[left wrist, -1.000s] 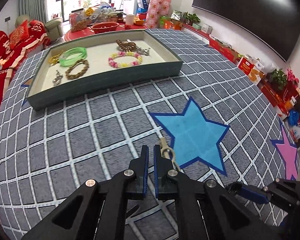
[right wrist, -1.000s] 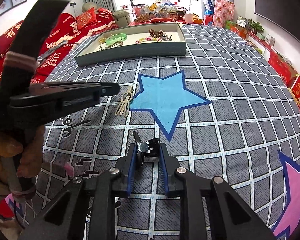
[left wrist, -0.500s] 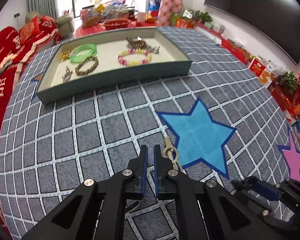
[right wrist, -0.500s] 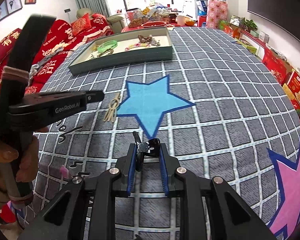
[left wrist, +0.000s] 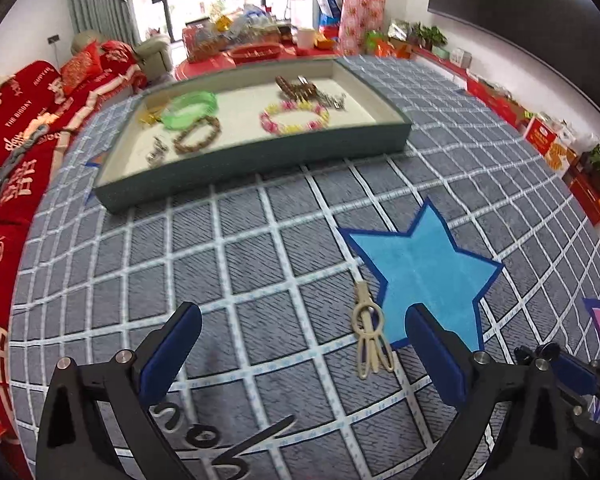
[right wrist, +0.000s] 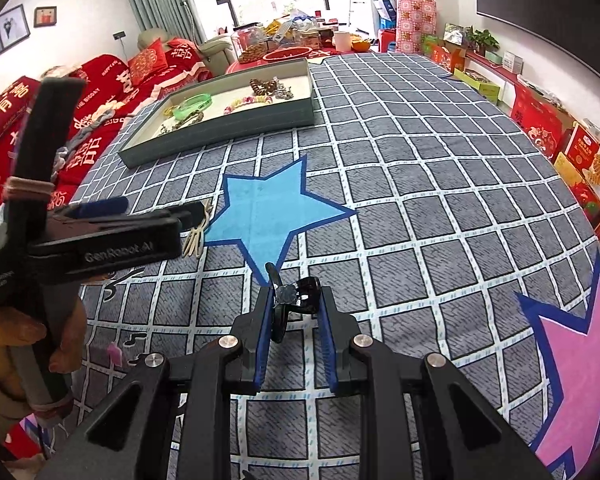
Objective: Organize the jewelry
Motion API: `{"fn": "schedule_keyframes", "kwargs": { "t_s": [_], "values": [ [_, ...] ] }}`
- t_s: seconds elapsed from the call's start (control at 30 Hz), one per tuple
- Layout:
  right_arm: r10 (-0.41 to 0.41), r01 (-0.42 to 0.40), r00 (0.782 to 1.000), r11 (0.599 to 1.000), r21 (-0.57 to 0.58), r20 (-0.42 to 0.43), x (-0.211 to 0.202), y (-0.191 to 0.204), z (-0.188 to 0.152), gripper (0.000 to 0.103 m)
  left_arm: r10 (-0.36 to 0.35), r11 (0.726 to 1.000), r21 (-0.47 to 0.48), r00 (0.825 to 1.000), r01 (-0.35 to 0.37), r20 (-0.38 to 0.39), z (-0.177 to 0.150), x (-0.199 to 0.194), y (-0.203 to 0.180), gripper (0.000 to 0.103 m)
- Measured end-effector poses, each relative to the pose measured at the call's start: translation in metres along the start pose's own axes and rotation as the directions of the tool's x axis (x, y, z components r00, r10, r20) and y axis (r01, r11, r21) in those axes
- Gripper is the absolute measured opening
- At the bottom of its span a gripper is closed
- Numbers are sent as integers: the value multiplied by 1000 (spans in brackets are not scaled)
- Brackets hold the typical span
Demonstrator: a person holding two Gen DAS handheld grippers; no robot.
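A person's left gripper (left wrist: 300,344), fingers spread wide, hangs low over a grey checked carpet (left wrist: 228,256), with a cream hair clip (left wrist: 369,334) lying flat between the two blue pads, nearer the right one and touching neither. The clip rests against the left points of a blue star (left wrist: 424,268) woven into the carpet. At 12 o'clock from the gripper, well apart, sits a shallow grey-green tray (left wrist: 260,156) holding a green bangle (left wrist: 190,110), a brown bead bracelet (left wrist: 198,138), a pink-and-yellow bead bracelet (left wrist: 294,118) and a darker tangle of pieces at its far edge; the frame is too blurred there to name them. Open carpet runs between the tray's near wall and the gripper.

The right gripper (right wrist: 294,312) pinches a small black clip (right wrist: 294,296) between its pads, above the star's lower point. From this side the left gripper (right wrist: 112,236) enters at 9 o'clock, its casing printed "GenRobot.AI". A pink star (right wrist: 580,364) lies at 3 o'clock, and bare checked carpet stretches toward 1 o'clock. Along the carpet's left edge runs a red sofa cover (right wrist: 100,120) with white Chinese characters and the words "THE BIGDAY" and "WEDDING". Red cartons (right wrist: 540,120) line the right edge.
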State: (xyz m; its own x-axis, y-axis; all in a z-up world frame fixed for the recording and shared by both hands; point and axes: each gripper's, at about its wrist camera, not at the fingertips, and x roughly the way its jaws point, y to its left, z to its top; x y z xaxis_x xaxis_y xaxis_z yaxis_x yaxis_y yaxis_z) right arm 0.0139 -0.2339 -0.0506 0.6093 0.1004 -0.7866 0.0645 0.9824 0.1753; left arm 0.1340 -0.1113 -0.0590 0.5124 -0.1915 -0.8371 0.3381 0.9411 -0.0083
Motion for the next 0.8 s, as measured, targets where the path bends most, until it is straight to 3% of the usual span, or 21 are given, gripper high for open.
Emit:
{"fn": "schedule_keyframes", "kwargs": {
  "t_s": [0.2, 0.3, 0.33, 0.37, 0.4, 0.53, 0.8],
  "values": [
    [-8, 8, 1000, 1000, 16, 3, 0, -7, 1, 24, -22, 999, 28, 999, 24, -48, -2, 10, -16, 99],
    [-10, 9, 1000, 1000, 25, 6, 0, -9, 1, 24, -35, 999, 39, 999, 36, -34, -3, 6, -23, 85],
    [-10, 9, 1000, 1000, 27, 6, 0, -10, 1, 24, -39, 998, 49, 999, 41, -22, -4, 3, -25, 68],
    [-8, 8, 1000, 1000, 30, 7, 1, -11, 1, 24, -48, 997, 64, 999, 49, -14, -4, 0, -27, 43],
    [-8, 8, 1000, 999, 33, 7, 1, -11, 2, 24, -59, 996, 72, 998, 59, -12, -4, -2, -28, 31],
    [-8, 7, 1000, 999, 36, 11, 1, -12, 3, 24, -125, 990, 56, 992, 126, -17, -4, -5, -21, 32],
    [-2, 1, 1000, 999, 42, 19, 0, -13, 9, 24, -139, 990, 29, 990, 139, -10, -7, -15, -6, 32]
  ]
}}
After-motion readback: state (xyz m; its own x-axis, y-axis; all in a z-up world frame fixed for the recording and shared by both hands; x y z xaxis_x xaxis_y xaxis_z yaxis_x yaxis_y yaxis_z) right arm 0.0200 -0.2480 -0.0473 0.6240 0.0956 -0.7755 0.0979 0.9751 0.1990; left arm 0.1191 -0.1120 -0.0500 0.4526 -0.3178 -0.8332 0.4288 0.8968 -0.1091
